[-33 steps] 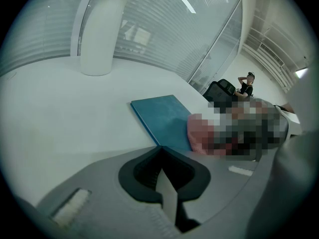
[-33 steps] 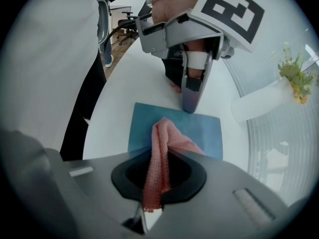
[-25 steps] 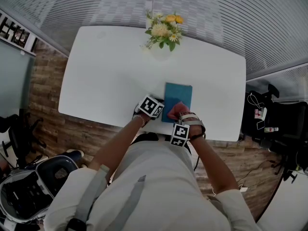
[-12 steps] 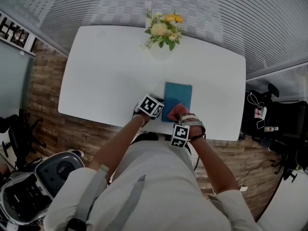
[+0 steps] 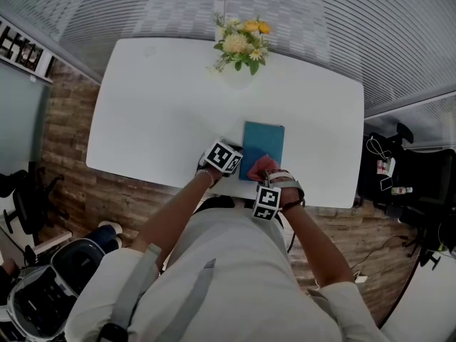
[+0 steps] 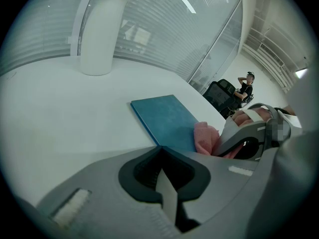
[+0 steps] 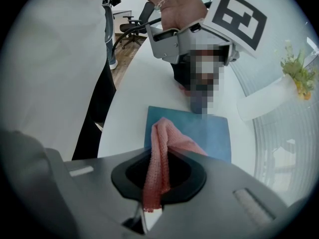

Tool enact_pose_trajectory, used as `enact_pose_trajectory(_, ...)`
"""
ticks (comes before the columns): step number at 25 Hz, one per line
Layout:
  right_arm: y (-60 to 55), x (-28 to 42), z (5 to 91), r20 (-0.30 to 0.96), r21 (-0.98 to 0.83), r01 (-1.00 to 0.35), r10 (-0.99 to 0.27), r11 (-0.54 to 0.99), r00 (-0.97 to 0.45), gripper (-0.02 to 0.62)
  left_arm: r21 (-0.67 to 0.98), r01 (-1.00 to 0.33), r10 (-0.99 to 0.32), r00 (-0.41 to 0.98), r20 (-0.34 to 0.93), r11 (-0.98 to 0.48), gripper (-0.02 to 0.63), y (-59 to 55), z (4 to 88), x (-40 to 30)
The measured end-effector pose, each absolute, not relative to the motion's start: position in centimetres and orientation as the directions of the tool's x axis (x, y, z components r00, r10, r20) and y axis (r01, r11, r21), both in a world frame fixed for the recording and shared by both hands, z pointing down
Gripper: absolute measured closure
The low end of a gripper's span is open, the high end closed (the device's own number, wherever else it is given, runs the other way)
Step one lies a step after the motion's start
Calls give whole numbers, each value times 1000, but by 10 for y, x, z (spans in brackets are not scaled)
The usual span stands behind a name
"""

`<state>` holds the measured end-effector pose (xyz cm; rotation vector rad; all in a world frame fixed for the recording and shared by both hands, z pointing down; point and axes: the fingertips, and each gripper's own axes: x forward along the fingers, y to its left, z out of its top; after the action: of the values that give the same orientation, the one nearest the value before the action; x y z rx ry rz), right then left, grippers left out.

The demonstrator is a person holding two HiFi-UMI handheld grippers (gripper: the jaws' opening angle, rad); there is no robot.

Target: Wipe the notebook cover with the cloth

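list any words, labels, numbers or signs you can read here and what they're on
No readable text anywhere in these views.
notebook: plain blue cover, no print.
cloth: plain pink, no label showing.
marker cubes: black-and-white square patterns only, no letters or numbers.
vase: plain white, nothing written.
framed pictures at the far left of the head view: too small to read.

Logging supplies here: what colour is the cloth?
The cloth is pink; the right gripper view shows it best.
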<state>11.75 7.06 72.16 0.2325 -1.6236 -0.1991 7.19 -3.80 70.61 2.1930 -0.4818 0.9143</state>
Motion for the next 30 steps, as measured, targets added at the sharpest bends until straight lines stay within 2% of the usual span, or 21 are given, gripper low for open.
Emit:
enact_pose_trajectory(27,82,113,720,975,209,-40,-211,977,-72,574,463,-563,-69,682,728,-684,612,-39,707,72)
enact_pose_trajectory(30,74,111,708,966,238,-60,-243,969,-93,572,464,-563,-69,683,728,-684,611,-39,707,72)
